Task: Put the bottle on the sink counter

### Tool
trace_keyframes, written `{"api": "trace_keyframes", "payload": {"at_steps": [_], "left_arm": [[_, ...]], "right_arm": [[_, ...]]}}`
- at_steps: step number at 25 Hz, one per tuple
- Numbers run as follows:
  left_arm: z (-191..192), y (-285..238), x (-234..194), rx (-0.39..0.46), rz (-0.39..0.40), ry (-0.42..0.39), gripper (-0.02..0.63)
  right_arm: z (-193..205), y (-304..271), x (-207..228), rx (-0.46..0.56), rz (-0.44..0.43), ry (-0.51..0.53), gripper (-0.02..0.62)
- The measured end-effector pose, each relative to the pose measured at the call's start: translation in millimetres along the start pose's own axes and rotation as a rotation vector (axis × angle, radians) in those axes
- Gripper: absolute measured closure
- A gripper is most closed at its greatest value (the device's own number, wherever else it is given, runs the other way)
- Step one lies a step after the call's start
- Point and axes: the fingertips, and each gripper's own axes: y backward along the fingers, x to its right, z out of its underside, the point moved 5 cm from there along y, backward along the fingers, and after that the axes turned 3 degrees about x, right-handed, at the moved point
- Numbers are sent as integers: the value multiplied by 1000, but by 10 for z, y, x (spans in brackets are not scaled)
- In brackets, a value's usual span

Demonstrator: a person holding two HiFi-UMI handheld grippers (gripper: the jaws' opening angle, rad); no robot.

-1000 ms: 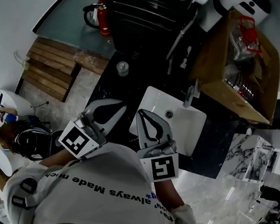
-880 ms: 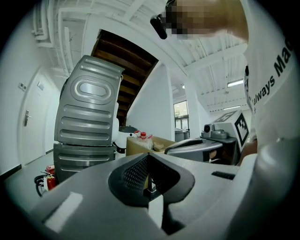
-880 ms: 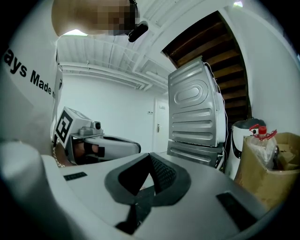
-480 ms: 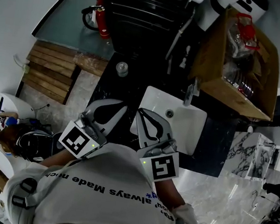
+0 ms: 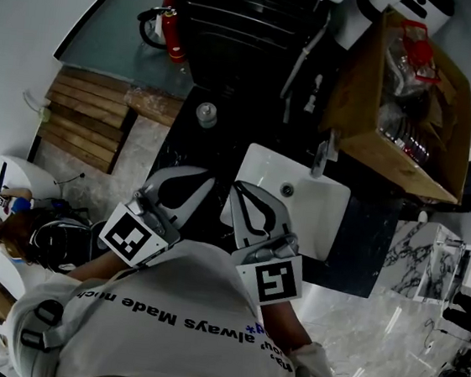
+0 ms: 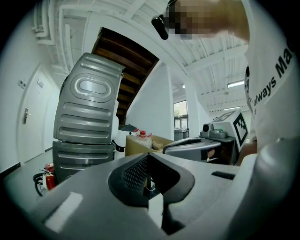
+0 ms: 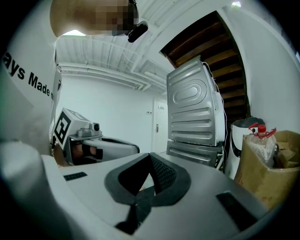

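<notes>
Bottle [image 5: 206, 114] stands on the counter [image 5: 191, 146], well beyond the left gripper [image 5: 208, 178].

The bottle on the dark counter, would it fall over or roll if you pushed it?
The bottle seems to stand upright on the counter, so a high push might tip it. It looks round from above, so lying down it would likely roll. It looks small, so probably light. I cannot see how full it is.
</notes>
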Motion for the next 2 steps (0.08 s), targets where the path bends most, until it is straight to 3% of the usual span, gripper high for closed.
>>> {"api": "trace_keyframes", "payload": {"at_steps": [2], "left_arm": [[1,0,-22,-3,-1,0,603]], "right_arm": [[-1,-19,4,-6,-1,-2,588]]}}
